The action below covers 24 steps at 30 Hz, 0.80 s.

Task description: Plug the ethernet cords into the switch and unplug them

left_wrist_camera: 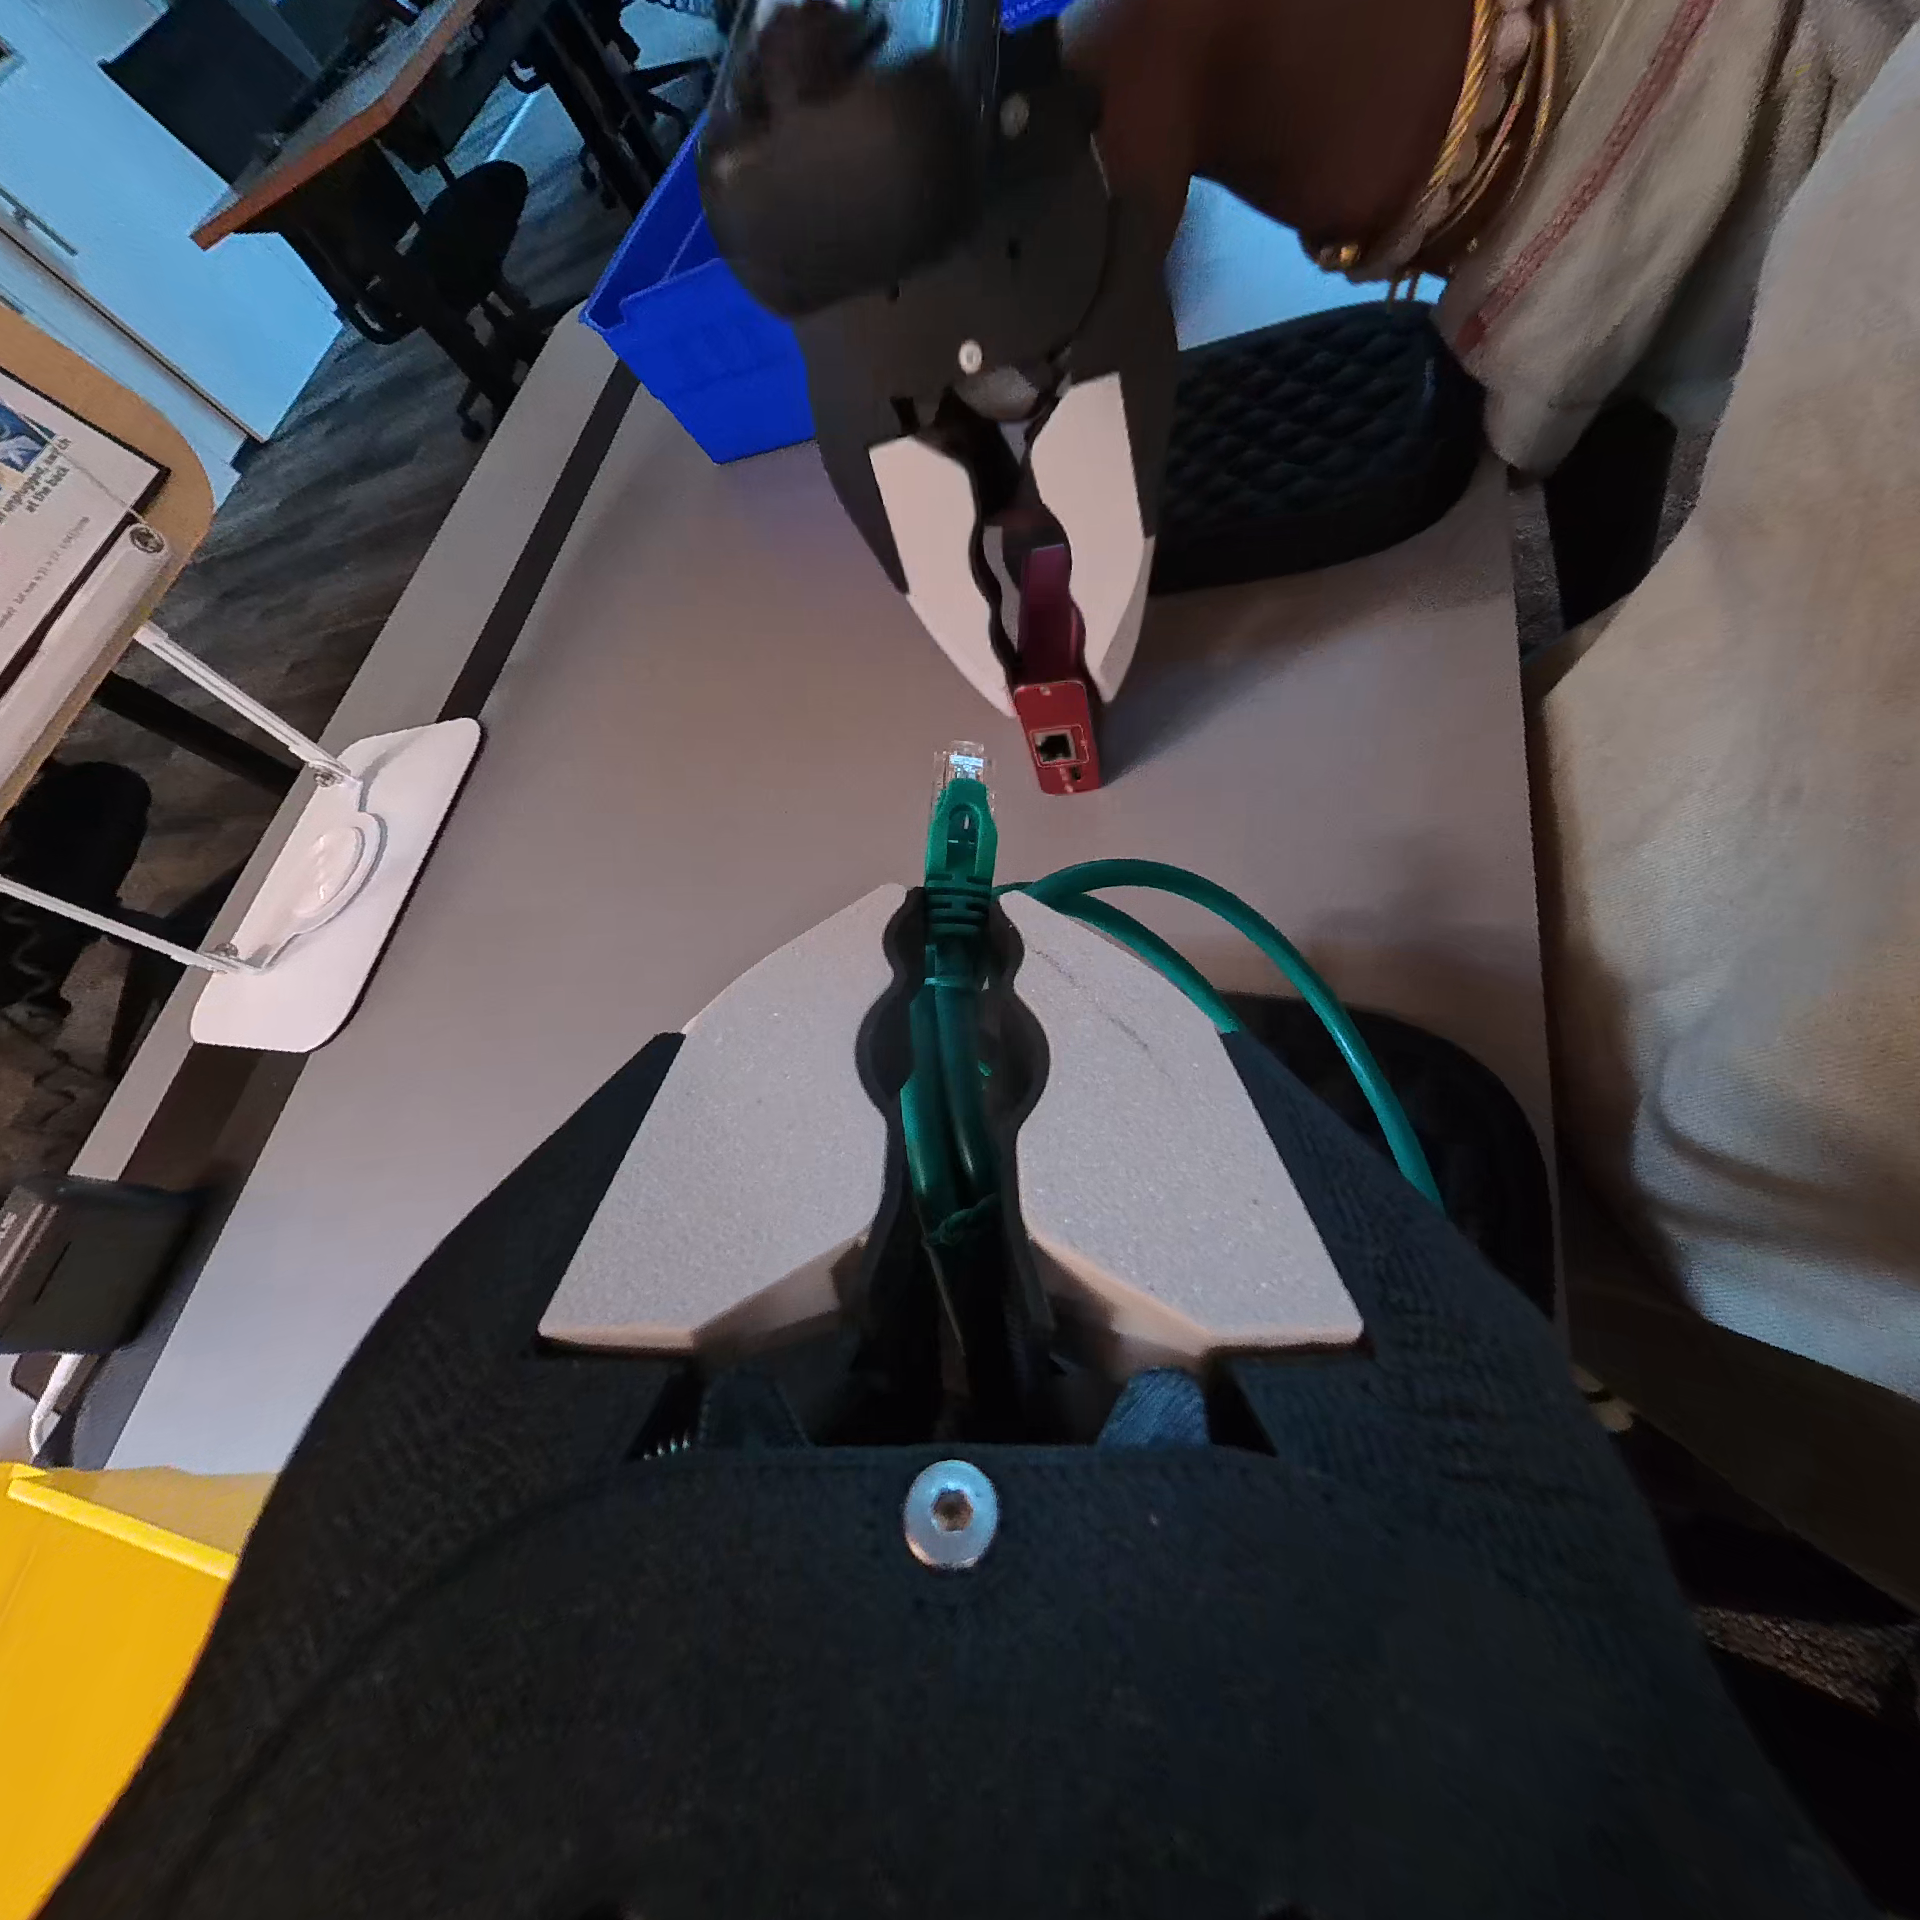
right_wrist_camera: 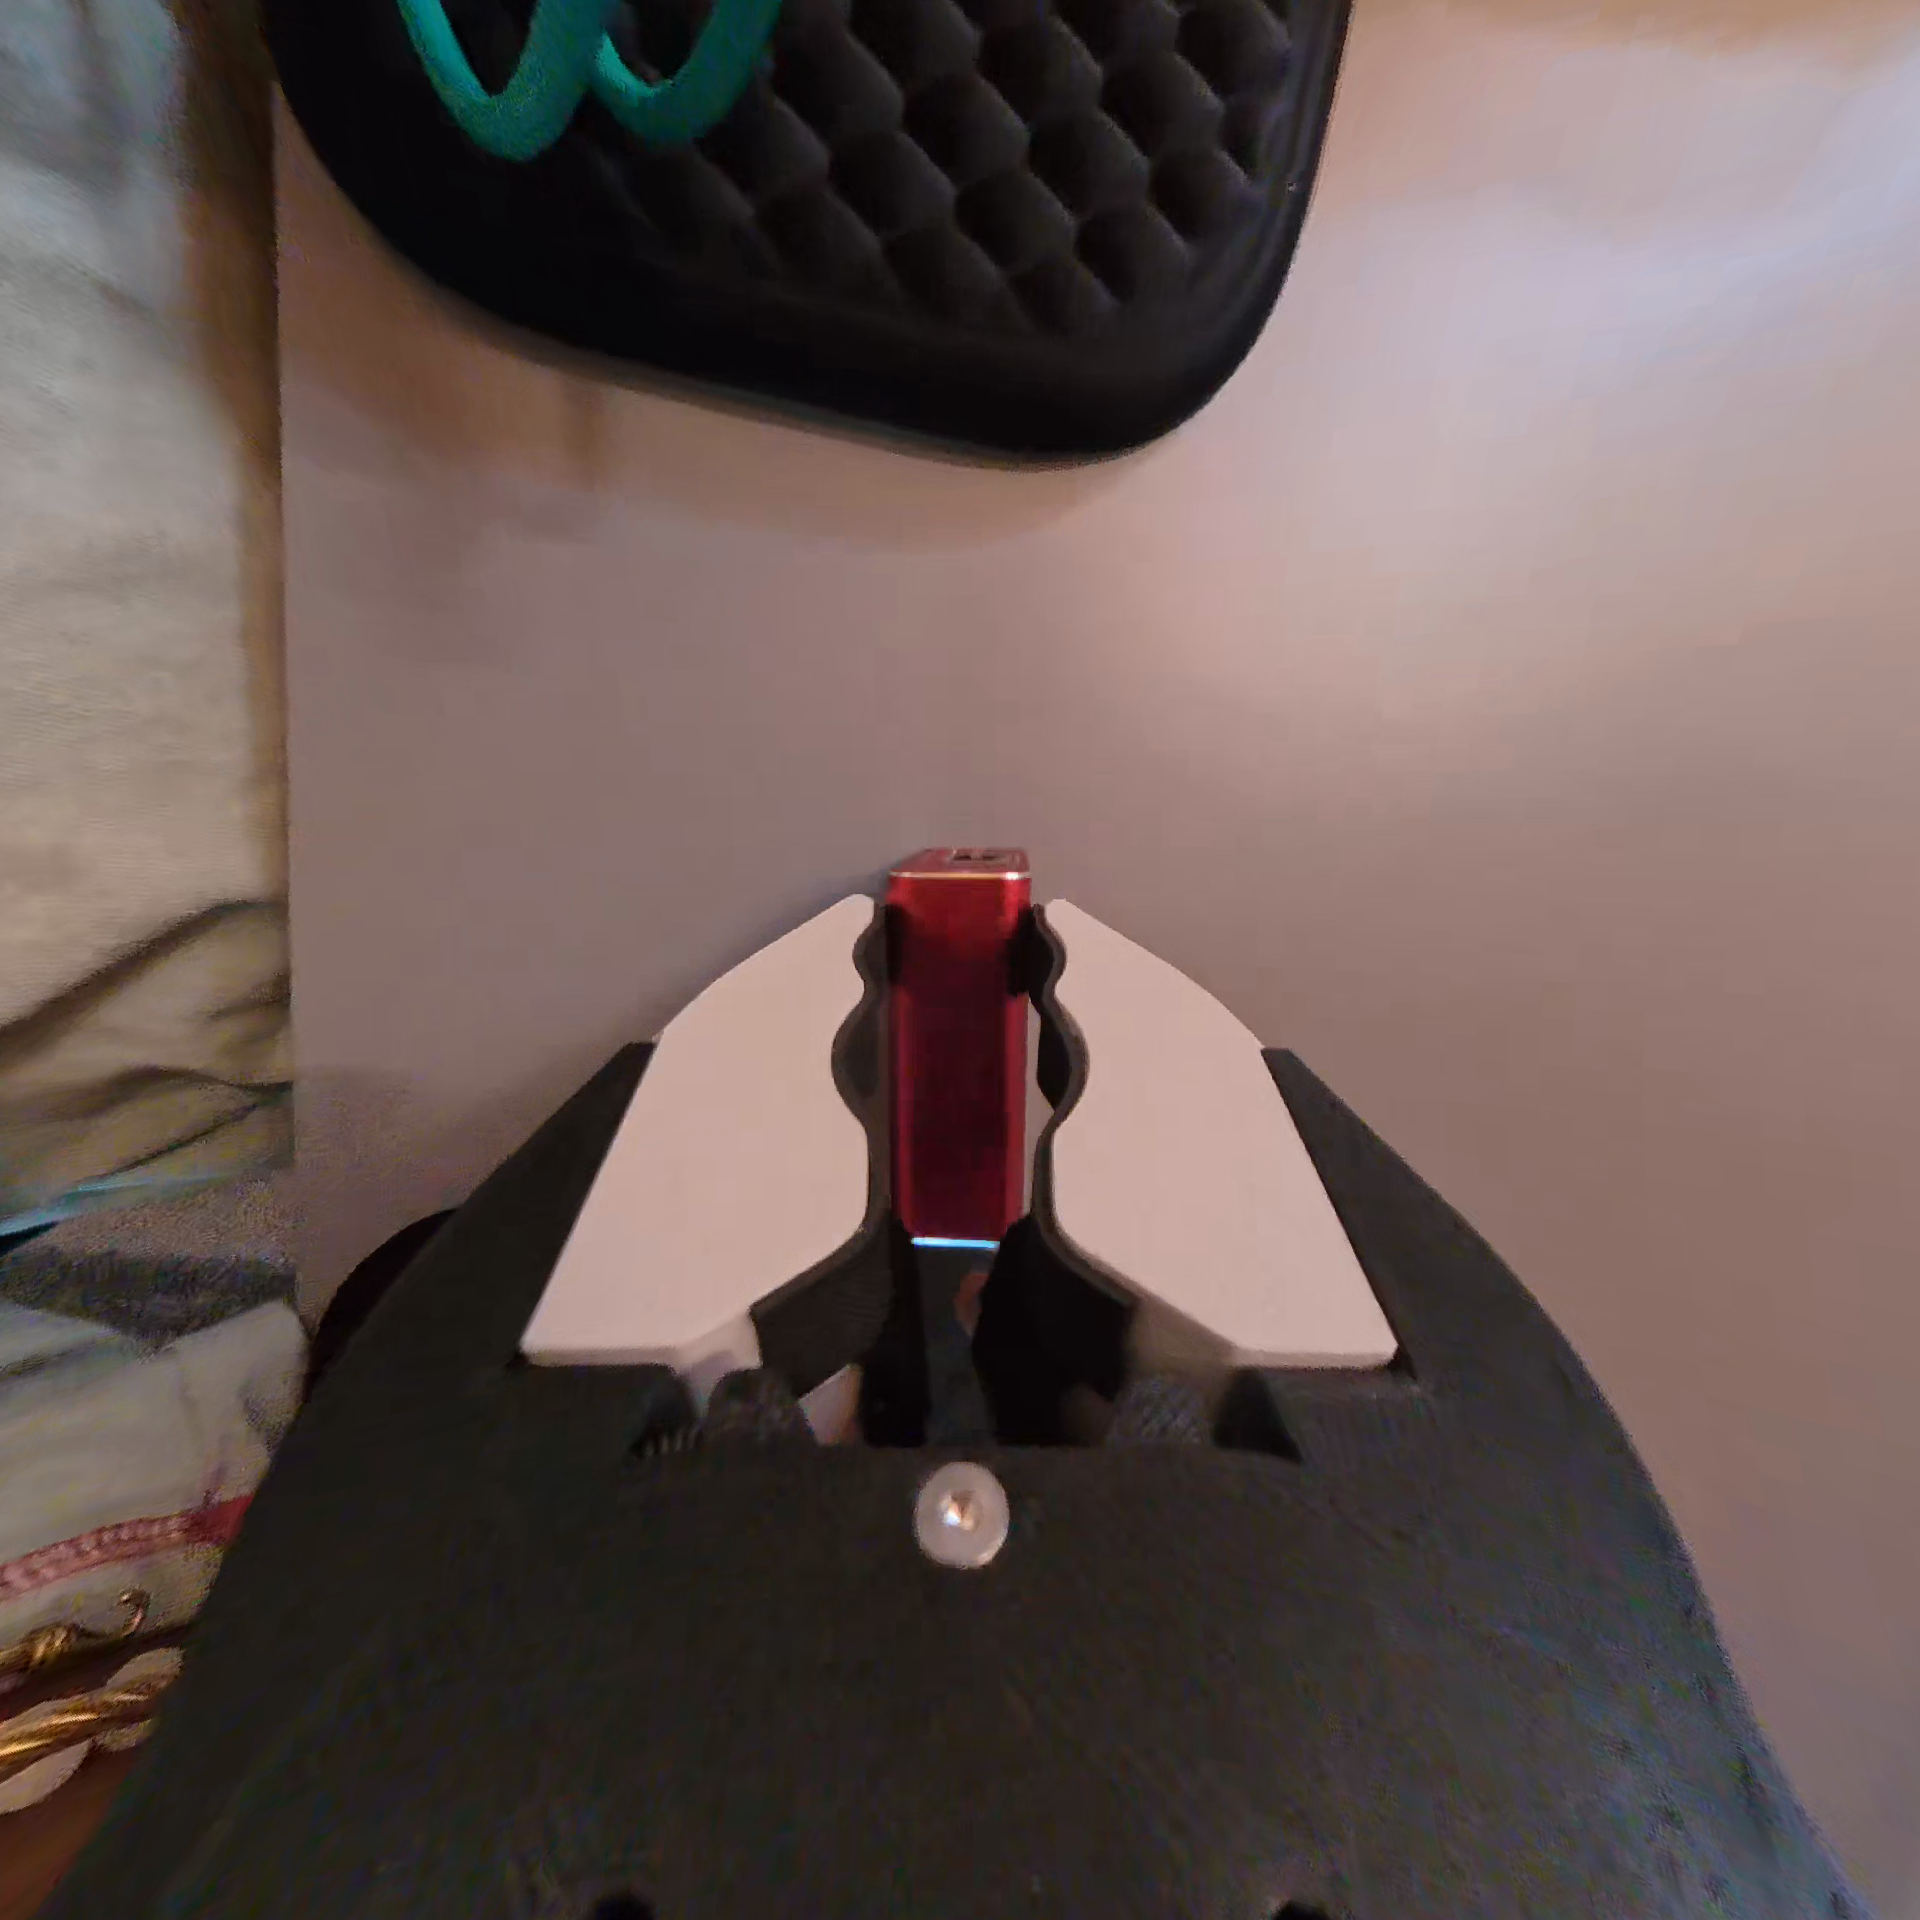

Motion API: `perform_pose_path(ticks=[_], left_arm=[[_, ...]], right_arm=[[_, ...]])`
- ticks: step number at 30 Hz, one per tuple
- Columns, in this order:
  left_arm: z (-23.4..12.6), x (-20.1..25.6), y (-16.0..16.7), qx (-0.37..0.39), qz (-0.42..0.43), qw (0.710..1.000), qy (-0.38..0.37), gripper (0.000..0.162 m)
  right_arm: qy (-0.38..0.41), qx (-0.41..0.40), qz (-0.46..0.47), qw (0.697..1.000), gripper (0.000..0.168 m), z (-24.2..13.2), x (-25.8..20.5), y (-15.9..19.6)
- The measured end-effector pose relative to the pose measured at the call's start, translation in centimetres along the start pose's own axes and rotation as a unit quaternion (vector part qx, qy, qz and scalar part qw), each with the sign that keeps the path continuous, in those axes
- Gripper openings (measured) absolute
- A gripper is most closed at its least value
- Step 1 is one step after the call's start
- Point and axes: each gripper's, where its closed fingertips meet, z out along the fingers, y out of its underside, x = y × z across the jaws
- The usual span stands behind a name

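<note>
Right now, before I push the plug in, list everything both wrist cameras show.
Green ethernet cord: 1, clear plug forward, in left gripper.
Red metal switch: 1, port facing plug, apart.
Black foam pad: 2, along the table's edge by the person.
Blue plastic bin: 1, far end.
Yellow bin: 1, near left.
White stand base: 1, left edge.
Grey table: 1.
Left gripper: shut on cord.
Right gripper: shut on switch.

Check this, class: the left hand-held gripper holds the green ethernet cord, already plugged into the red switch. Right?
Not quite. The left hand-held gripper holds the green ethernet cord, but its plug stops short of the red switch, as the left wrist view shows.
</note>
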Motion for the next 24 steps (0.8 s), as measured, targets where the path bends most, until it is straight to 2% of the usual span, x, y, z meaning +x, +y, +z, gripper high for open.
perform_pose_path(ticks=[4, 5, 8, 12, 16, 18, 21, 24], left_arm=[[0.0, -0.1, 0.1, 0.001, -0.001, 1.000, 0.000, 0.011], [0.0, -0.1, 0.1, 0.001, -0.002, 1.000, 0.000, 0.011], [-0.1, -0.1, 0.2, 0.002, -0.003, 1.000, 0.000, 0.011], [0.0, -0.2, 0.3, 0.004, -0.005, 1.000, -0.001, 0.011], [0.2, -0.2, 0.3, 0.000, -0.003, 1.000, -0.002, 0.011], [0.2, -0.2, 0.3, -0.003, -0.002, 1.000, -0.003, 0.011], [0.1, -0.2, 0.3, -0.004, -0.002, 1.000, -0.003, 0.011], [0.1, -0.3, 0.3, -0.002, -0.003, 1.000, -0.003, 0.011]], right_arm=[[0.004, 0.012, 0.008, 1.000, 0.029, 0.3, 0.2, -0.2], [0.012, 0.027, 0.012, 0.999, 0.041, 0.0, 0.3, -0.2], [0.026, 0.094, 0.039, 0.994, 0.052, -1.4, 0.1, 0.7], [0.047, 0.155, 0.077, 0.984, 0.052, -2.0, 0.4, 3.8], [0.034, 0.202, 0.078, 0.976, 0.046, -1.1, 0.6, 3.7], [0.033, 0.201, 0.056, 0.977, 0.028, -0.6, 0.7, 3.4], [0.073, 0.169, -0.009, 0.983, 0.027, -1.0, 1.1, 3.2], [0.142, 0.054, -0.119, 0.981, 0.027, -2.2, 1.5, 3.5]])
